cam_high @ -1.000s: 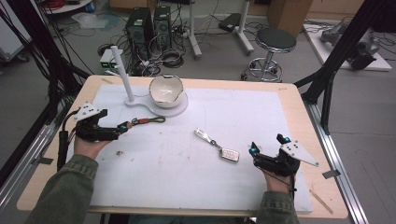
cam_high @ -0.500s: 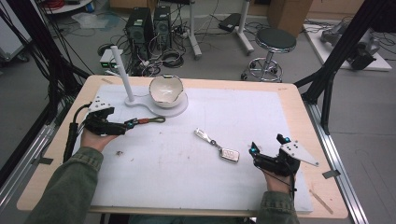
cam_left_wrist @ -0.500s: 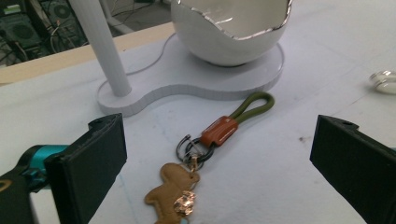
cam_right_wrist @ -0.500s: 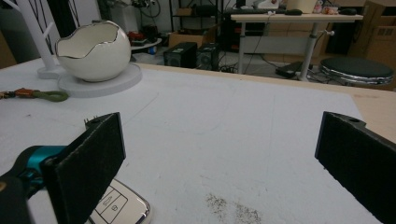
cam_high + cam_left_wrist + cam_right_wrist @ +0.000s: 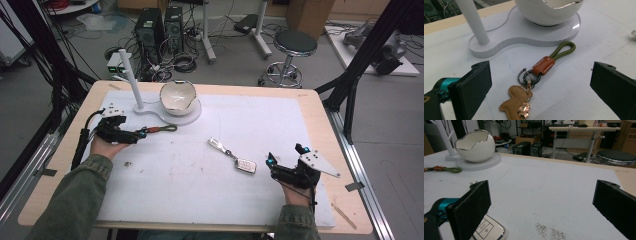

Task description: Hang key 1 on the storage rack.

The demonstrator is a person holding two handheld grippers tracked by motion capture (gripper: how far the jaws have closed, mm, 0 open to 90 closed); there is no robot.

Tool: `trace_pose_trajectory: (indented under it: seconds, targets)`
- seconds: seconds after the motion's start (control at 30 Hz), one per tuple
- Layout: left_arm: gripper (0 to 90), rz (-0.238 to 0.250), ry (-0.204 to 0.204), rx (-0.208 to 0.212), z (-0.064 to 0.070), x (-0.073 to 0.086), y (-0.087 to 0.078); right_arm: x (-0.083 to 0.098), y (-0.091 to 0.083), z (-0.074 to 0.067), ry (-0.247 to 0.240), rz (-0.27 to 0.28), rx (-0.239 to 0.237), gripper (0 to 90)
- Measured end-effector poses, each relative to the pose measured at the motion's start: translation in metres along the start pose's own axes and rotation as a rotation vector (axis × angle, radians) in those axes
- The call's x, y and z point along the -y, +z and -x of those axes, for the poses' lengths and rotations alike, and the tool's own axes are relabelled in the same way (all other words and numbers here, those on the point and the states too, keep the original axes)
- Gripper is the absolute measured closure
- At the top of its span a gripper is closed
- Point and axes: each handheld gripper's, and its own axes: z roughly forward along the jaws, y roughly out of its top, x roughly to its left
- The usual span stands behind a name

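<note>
My left gripper gapes wide around the keychain lying on the surface, gripping nothing. My right gripper is equally wide and empty, the car key beside its left jaw.

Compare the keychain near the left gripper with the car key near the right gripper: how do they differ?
The keychain has a green cord loop, an orange-brown leather tab and a tan leather charm; the car key is a white and silver fob on a metal strap. The keychain lies beside the white stand; the car key lies mid-table. Both lie flat, ungripped.
</note>
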Motion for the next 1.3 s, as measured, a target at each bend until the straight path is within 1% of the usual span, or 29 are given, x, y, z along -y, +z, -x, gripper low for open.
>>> trace_pose_trajectory:
  seconds: [0.1,0.2,0.23,0.33,0.43,0.57,0.6,0.67,0.8,0.87,0.9,0.97,1.03,1.1,1.2,1.23,1.27,1.3]
  targets:
    - [4.2,-0.010,0.023,0.014,0.003,-0.006,0.005,0.000,0.000,0.000,-0.001,0.000,0.003,0.4]
    - [4.2,-0.042,0.049,0.025,0.006,-0.009,0.013,0.000,-0.001,0.001,-0.003,0.005,0.003,0.4]
    - [4.2,-0.051,0.056,0.034,0.007,-0.011,0.016,0.000,-0.001,0.000,0.003,-0.002,0.001,0.5]
    - [4.2,-0.072,0.070,0.049,0.008,-0.013,0.023,0.000,-0.001,0.000,-0.009,-0.002,-0.002,0.5]
    - [6.2,-0.102,0.092,0.064,0.008,-0.014,0.030,0.000,-0.001,0.000,-0.009,-0.001,0.000,0.5]
    - [6.2,-0.131,0.097,0.076,0.007,-0.011,0.040,0.000,-0.002,0.001,-0.011,0.002,0.006,0.5]
    - [6.2,-0.136,0.098,0.079,0.007,-0.010,0.042,0.000,-0.002,0.001,-0.004,0.001,0.007,0.4]
    - [6.3,-0.143,0.106,0.077,0.006,-0.008,0.045,0.000,-0.003,0.001,-0.005,0.001,0.007,0.4]
    - [8.7,-0.159,0.116,0.059,0.004,-0.005,0.051,0.000,-0.002,0.001,-0.010,0.001,0.006,0.5]
    - [11.8,-0.171,0.126,0.055,0.004,-0.003,0.054,0.000,-0.002,0.001,-0.011,0.002,0.009,0.5]
    - [12.9,-0.178,0.138,0.052,0.004,-0.003,0.055,0.001,-0.003,0.001,-0.010,0.002,0.009,0.5]
    - [14.4,-0.182,0.139,0.046,0.002,-0.002,0.057,0.001,-0.003,0.001,-0.008,0.000,0.012,0.5]
    - [15.0,-0.192,0.143,0.048,0.001,-0.004,0.059,0.001,-0.003,0.001,-0.009,0.001,0.011,0.5]
    - [17.6,-0.203,0.162,0.052,0.001,-0.006,0.061,0.001,-0.003,0.001,-0.010,0.002,0.011,0.4]
    - [18.7,-0.218,0.165,0.056,0.001,-0.008,0.064,0.001,-0.003,0.001,-0.009,-0.001,0.011,0.5]
    - [20.7,-0.224,0.172,0.058,0.000,-0.009,0.065,0.001,-0.004,0.001,-0.004,-0.001,0.012,0.5]
    - [20.7,-0.228,0.174,0.059,0.000,-0.010,0.066,0.001,-0.004,0.001,-0.004,-0.001,0.012,0.5]
    - [22.0,-0.228,0.174,0.062,0.000,-0.010,0.067,0.001,-0.004,0.002,-0.014,0.003,0.014,0.5]
